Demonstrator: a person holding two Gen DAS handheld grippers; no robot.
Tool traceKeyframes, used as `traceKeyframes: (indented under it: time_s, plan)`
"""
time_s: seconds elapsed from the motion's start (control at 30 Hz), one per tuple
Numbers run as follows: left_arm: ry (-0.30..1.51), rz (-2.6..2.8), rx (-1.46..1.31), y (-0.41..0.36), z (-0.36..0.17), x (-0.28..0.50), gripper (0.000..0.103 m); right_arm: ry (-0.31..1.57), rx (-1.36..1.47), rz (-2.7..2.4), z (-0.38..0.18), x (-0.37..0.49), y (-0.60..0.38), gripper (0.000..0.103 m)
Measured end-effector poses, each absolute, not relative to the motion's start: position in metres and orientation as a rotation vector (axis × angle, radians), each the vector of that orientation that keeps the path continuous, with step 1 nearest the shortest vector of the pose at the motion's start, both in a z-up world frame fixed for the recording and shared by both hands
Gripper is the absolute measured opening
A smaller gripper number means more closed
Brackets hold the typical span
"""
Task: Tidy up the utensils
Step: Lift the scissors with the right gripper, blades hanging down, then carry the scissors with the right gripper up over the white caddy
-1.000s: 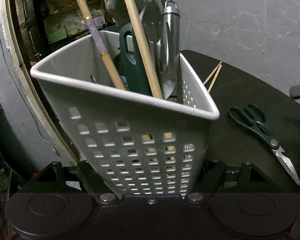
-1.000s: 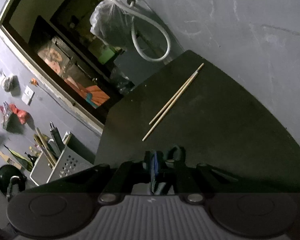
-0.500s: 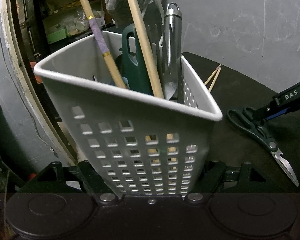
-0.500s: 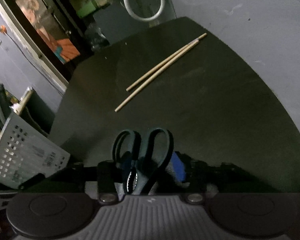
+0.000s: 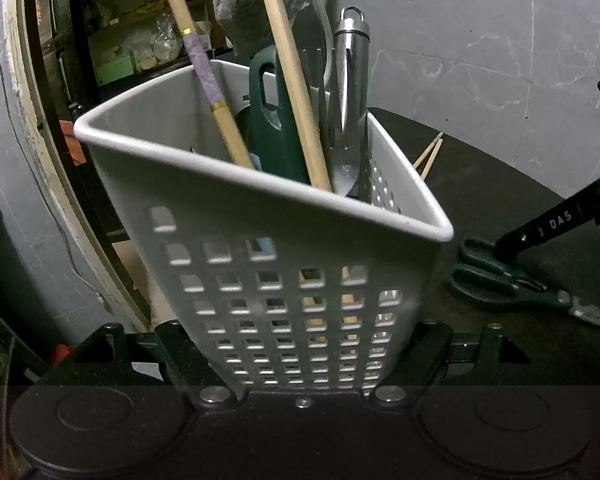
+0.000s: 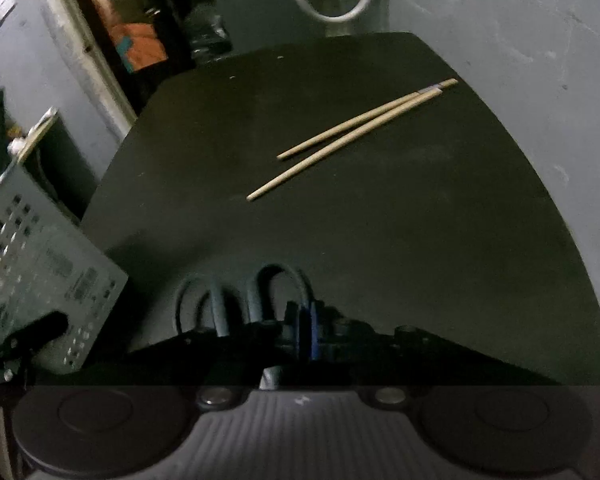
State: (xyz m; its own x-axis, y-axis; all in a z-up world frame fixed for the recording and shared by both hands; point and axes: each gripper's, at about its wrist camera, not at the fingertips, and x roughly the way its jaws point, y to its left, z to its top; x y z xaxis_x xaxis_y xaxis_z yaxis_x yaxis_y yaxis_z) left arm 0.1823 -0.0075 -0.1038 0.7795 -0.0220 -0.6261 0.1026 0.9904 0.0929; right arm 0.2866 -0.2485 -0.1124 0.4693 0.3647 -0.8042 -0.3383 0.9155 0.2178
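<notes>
My left gripper (image 5: 300,336) is shut on a white perforated utensil holder (image 5: 260,232), one finger on each side of its base. The holder, tilted, contains two wooden handles (image 5: 296,92), a green handle (image 5: 268,128) and a steel utensil (image 5: 354,80). Black scissors (image 5: 512,284) lie on the black table (image 5: 500,184) to the right of it. My right gripper (image 6: 307,320) is shut on the right handle loop of the scissors (image 6: 278,284). One of its fingers (image 5: 556,224) shows in the left wrist view. A pair of wooden chopsticks (image 6: 352,136) lies farther back.
The holder (image 6: 40,264) is at the left edge of the right wrist view, beyond the table's left side. The table (image 6: 380,240) is round-edged, with grey floor around it. Dark shelving (image 5: 140,40) and a white hose loop (image 6: 332,4) stand behind.
My right gripper came down over the scissors' handles, stood open around them, then shut on one loop. The scissors turned slightly on the table. The left gripper and holder stayed put.
</notes>
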Motion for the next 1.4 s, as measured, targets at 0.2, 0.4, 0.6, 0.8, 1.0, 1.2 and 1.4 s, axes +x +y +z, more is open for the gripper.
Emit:
traceKeyframes:
  time_s: [0.2, 0.4, 0.6, 0.8, 1.0, 1.2, 1.4]
  plan:
    - [0.675, -0.069, 0.121, -0.007, -0.104, 0.183, 0.081, 1.003, 0.039, 0.432, -0.111, 0.286, -0.250, 0.005]
    - [0.674, -0.068, 0.119, -0.007, -0.104, 0.183, 0.081, 1.017, 0.097, 0.466, -0.110, 0.285, -0.259, 0.023]
    - [0.673, -0.067, 0.119, -0.007, -0.104, 0.183, 0.081, 0.984, 0.029, 0.530, -0.100, 0.272, -0.252, 0.044]
    - [0.673, -0.067, 0.119, -0.007, -0.104, 0.183, 0.081, 1.000, -0.117, 0.611, -0.102, 0.270, -0.223, 0.046]
    - [0.672, -0.064, 0.116, -0.006, -0.103, 0.183, 0.081, 1.020, -0.281, 0.638, -0.107, 0.276, -0.195, 0.047]
    - [0.671, -0.057, 0.106, -0.006, -0.104, 0.182, 0.081, 1.022, -0.348, 0.634, -0.107, 0.278, -0.187, 0.032]
    - [0.670, -0.057, 0.107, -0.005, -0.104, 0.180, 0.081, 1.003, -0.297, 0.637, -0.105, 0.276, -0.195, 0.031]
